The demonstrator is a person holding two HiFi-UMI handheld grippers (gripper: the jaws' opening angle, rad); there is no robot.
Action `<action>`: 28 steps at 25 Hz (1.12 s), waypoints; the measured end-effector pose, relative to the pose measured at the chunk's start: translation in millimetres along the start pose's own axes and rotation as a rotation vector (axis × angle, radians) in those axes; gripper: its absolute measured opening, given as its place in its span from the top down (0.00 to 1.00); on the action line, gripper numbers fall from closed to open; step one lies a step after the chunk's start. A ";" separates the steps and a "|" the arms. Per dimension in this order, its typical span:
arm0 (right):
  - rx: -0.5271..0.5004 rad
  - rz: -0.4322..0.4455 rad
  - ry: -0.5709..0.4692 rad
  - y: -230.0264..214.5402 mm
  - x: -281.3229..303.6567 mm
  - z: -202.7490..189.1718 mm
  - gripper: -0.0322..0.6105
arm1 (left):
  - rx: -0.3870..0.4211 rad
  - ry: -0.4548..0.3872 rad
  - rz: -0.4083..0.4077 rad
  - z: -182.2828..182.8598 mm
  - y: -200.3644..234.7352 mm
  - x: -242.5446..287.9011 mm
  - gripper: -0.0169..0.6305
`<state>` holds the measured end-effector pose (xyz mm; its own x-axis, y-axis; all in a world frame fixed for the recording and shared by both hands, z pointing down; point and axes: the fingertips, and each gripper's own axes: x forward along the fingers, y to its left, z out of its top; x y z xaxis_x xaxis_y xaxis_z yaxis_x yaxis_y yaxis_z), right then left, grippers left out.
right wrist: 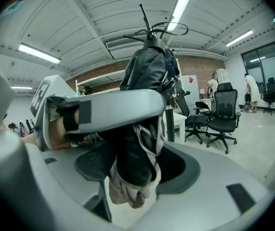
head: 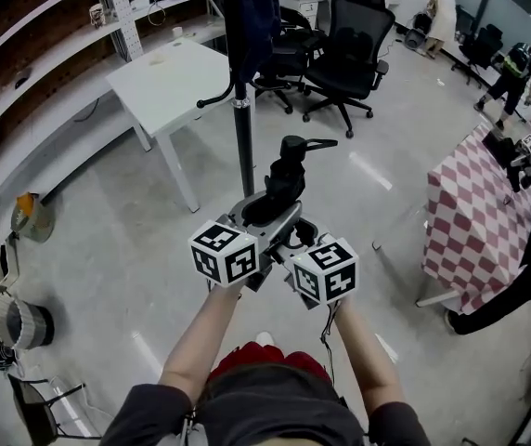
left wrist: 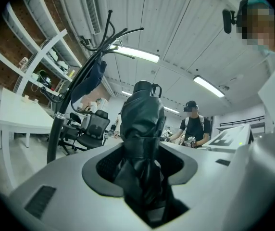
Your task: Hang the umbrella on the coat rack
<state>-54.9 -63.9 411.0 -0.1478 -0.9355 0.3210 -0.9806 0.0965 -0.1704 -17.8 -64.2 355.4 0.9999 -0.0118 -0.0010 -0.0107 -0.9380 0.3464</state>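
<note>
**Open workroom, grey floor (head: 145,277): folded umbrella held in both grippers, on the near side of the coat rack.**
A white table (head: 177,77) stands far left, black office chairs (head: 349,49) far centre and a checkered table (head: 474,212) at right. The coat rack (head: 243,147), a black pole with a dark garment (head: 252,12) hung at its top, stands at centre. The black umbrella (head: 284,179) is folded and points away from the person, with its handle at the far end, near the pole but apart from it. The left gripper (left wrist: 142,177) has its jaws closed against the folded canopy. The right gripper (right wrist: 132,162), just beside the left one, clamps the same bundle nearer the person.
</note>
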 end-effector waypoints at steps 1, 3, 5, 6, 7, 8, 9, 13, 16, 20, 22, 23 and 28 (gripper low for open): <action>0.001 0.000 0.002 -3.5 2.5 1.1 0.53 | -0.001 0.002 0.000 0.8 3.0 3.3 0.65; 0.001 0.001 0.007 -9.6 7.0 3.4 0.53 | -0.005 0.002 0.002 2.5 8.4 9.0 0.65; 0.003 0.004 0.012 -14.2 11.6 5.3 0.53 | -0.010 0.002 0.006 3.9 14.1 13.2 0.65; 0.005 0.005 0.014 -16.5 13.8 6.0 0.53 | -0.011 0.004 0.008 4.3 16.8 15.5 0.65; 0.008 0.007 0.016 -19.3 15.7 6.6 0.53 | -0.012 0.006 0.010 4.5 19.2 18.2 0.65; 0.010 0.008 0.019 -22.4 17.3 7.0 0.53 | -0.013 0.008 0.012 4.5 21.4 21.2 0.65; 0.011 0.010 0.022 -25.6 19.1 7.3 0.53 | -0.014 0.009 0.014 4.3 23.7 24.2 0.65; 0.019 0.023 0.039 -37.4 28.2 8.2 0.53 | -0.026 0.016 0.029 3.5 35.7 35.3 0.65; 0.026 0.039 0.047 -50.9 35.1 9.4 0.53 | -0.034 0.021 0.046 2.9 45.3 48.4 0.65; 0.029 0.074 0.068 -77.8 43.1 6.4 0.53 | -0.053 0.021 0.083 -3.1 59.4 73.9 0.65; 0.031 0.093 0.079 -91.0 48.3 5.4 0.53 | -0.064 0.020 0.102 -5.5 67.7 86.3 0.65; 0.033 0.102 0.084 -96.8 51.6 5.1 0.53 | -0.069 0.021 0.111 -6.4 72.4 91.7 0.65; 0.029 0.156 0.123 -128.8 67.4 3.3 0.53 | -0.100 0.012 0.169 -11.5 96.4 120.8 0.65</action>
<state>61.9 -140.5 451.5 -0.3142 -0.8613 0.3993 -0.9407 0.2259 -0.2531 102.0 -152.1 399.4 0.9840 -0.1612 0.0757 -0.1781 -0.8840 0.4321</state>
